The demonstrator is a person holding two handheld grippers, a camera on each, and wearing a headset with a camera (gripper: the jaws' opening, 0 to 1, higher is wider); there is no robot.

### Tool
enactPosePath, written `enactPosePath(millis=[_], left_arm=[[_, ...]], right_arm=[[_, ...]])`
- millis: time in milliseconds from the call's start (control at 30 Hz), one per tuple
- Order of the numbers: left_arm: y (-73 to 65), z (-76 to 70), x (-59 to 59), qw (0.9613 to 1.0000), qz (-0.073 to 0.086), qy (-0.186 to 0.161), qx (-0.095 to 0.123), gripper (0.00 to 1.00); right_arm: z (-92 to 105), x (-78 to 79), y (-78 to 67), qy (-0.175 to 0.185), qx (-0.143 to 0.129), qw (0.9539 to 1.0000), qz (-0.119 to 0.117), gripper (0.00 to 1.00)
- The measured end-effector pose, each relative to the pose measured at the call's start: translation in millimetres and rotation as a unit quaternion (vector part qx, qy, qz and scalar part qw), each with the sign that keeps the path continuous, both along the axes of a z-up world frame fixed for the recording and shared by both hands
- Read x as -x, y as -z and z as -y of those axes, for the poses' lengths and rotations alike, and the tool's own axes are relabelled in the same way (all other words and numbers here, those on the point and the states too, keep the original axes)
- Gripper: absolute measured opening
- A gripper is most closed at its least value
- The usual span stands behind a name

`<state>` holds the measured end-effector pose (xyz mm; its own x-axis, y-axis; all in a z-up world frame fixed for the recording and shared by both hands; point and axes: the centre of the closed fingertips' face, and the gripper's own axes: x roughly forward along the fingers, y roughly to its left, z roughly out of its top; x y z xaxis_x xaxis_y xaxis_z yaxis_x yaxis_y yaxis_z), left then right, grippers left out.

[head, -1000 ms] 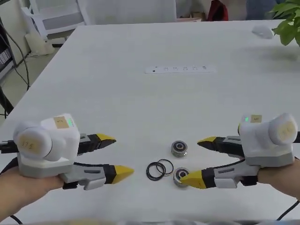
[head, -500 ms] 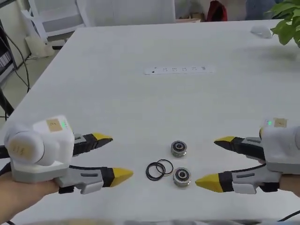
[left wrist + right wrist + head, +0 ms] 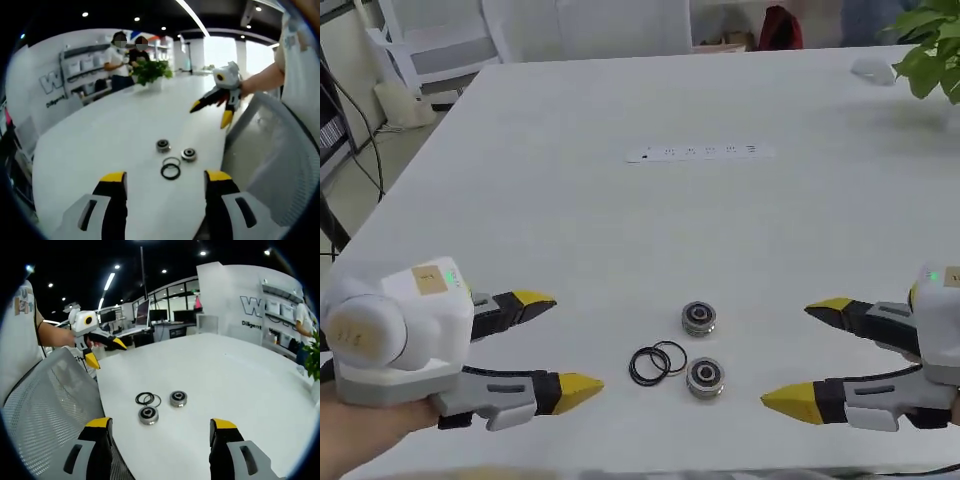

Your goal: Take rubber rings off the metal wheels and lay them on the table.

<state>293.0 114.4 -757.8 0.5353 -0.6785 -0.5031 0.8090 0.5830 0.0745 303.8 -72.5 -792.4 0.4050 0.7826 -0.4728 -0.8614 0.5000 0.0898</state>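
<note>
1. Head view: the left hand-held gripper (image 3: 558, 342) is seen at the near left of the tabletop (image 3: 570, 200), jaws spread wide, nothing held between them.
2. The right hand-held gripper (image 3: 802, 355) is seen at the near right, jaws also wide apart and holding nothing.
3. Both hand-held grippers are pointed inward at each other, well apart, with the task's things between them.
4. Two black rubber rings (image 3: 658, 362) are laid flat on the tabletop close to its near edge, overlapping one another.
5. A near metal wheel (image 3: 705, 375) is lying just right of the rings. Whether it touches them cannot be told.
6. A far metal wheel (image 3: 698, 317) is lying just behind the near one, apart from it and from the rings.
7. Whether any ring is left on either wheel cannot be told at this size.
8. A white power strip (image 3: 698, 152) is lying flat around the middle of the tabletop, well apart from the wheels.
9. Green plant leaves (image 3: 930, 50) are seen at the far right corner.
10. Left gripper view: the rings and both wheels are seen ahead, between the yellow jaw tips, untouched.
</note>
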Motion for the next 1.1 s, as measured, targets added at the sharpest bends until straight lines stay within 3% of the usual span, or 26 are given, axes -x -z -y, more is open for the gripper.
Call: enactPosePath(millis=[667,1100], left_arm=[[-6.9,-5.9,2.5,0.9995,-0.002,-0.028,0.015,0.63],[-13.0,-0.7,2.2,0.9988,-0.003,-0.04,0.028,0.63]], right_arm=[[4.1,11.7,-1.7,0.005,0.008,0.9999,0.006,0.79],[16.3,12.2,-4.9,0.015,0.001,0.9999,0.008,0.78]])
